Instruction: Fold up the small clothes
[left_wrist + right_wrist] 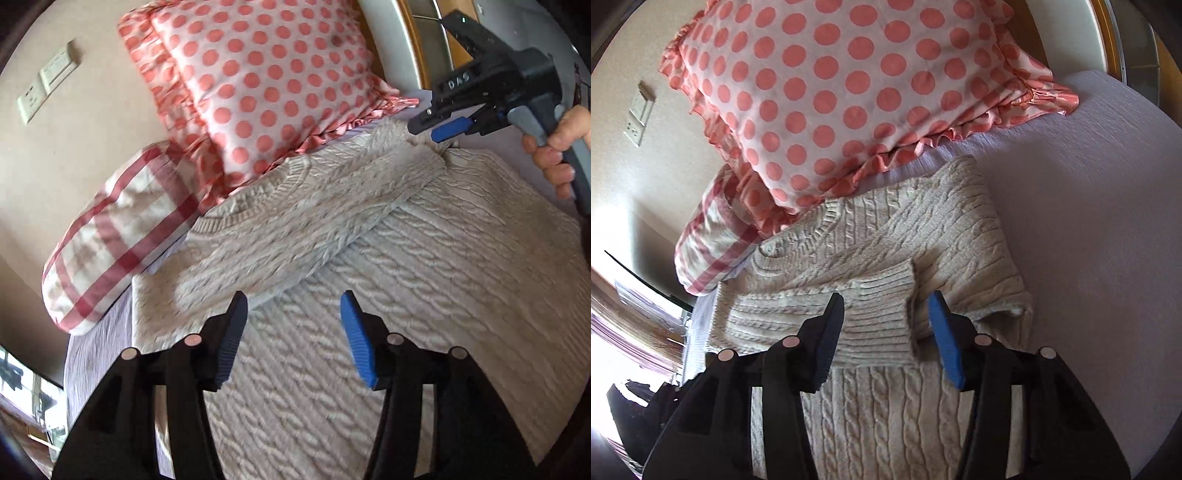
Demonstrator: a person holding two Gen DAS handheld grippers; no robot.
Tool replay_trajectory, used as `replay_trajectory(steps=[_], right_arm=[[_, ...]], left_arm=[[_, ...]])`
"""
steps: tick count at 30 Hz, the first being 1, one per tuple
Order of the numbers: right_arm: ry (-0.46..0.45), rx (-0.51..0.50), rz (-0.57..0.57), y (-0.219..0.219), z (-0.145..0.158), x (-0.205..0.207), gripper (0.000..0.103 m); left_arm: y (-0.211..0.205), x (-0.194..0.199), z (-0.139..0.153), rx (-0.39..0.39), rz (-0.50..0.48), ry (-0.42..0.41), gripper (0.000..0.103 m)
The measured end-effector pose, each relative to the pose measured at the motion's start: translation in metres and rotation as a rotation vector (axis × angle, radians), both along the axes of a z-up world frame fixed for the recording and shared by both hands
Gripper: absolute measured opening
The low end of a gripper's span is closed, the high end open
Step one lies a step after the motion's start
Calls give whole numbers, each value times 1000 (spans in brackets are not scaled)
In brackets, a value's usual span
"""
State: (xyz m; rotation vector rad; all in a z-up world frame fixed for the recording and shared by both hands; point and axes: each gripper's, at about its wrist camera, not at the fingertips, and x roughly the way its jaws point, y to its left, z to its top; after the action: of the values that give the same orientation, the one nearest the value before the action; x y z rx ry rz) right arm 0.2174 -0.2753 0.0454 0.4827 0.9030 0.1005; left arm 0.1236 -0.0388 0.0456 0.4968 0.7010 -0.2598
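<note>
Left gripper (293,336): jaws stood apart with nothing between them, held low over the sweater's body and pointed toward the pillows.
Right gripper (886,338): jaws stood apart, straddling the ribbed cuff without closing on it; the cuff lay flat between the blue pads (945,339).
Right gripper from the left wrist view (448,129): it hung at the sweater's far right shoulder, tipped down toward the knit, with a bare hand (557,151) wrapped round its grey handle.
Sweater (369,258): cream cable-knit, spread flat on the bed with its collar toward the pillows.
Sleeve (295,221): folded across the chest on a slant, lying on top of the body.
Cuff (875,314): ribbed, resting on the sweater's front, just ahead of the right gripper.
Bed (1089,221): a pale lilac sheet, bare along the right side of the sweater.
Dotted pillow (849,92): white with pink dots and a frill, at the head edge of the bed, its frill touching the sweater's collar.
Checked pillow (110,240): red and white, at the head-left corner, partly under the dotted one and just beside the sweater's shoulder.
Wall (55,166): beige, with a socket plate (31,99) behind the pillows.
</note>
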Motion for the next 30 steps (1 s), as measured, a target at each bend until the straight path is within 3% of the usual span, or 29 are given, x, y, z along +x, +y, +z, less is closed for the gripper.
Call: replay_trajectory(steps=[3,5,8,11,14,16,17,19,20,24,30], right_arm=[[44,-59,11,5,-13,17,45],[65,-102,38,12,-22,26,14],[-10,-154,39,19,-10,28,8],[-81,-189,-15,15,7,36,8],[16,-280,-4,17,-5,53,8],[42,-243,-3,12,-2,46,11],[28,-209,3,9,3,34,17],[-33,-158,20,4,16,0,58],[-62,-143,26,0,21,-20,62],[-40,-96,39,-14,15,-91,60],[45,-43,18,-29,-18,-164,43]], left_arm=[[35,-13,5,-45,84,12,61],[57,-17,8,-92,143,19,62],[89,-19,15,-225,214,41,64],[119,-18,15,-401,275,100,64],[142,-20,8,-542,320,174,64],[154,-27,3,-622,329,217,64],[161,-32,2,-661,326,235,64],[172,-43,-2,-725,313,271,65],[177,-49,-5,-746,308,289,66],[184,-73,-19,-779,295,349,66],[172,-103,-36,-810,274,402,64]])
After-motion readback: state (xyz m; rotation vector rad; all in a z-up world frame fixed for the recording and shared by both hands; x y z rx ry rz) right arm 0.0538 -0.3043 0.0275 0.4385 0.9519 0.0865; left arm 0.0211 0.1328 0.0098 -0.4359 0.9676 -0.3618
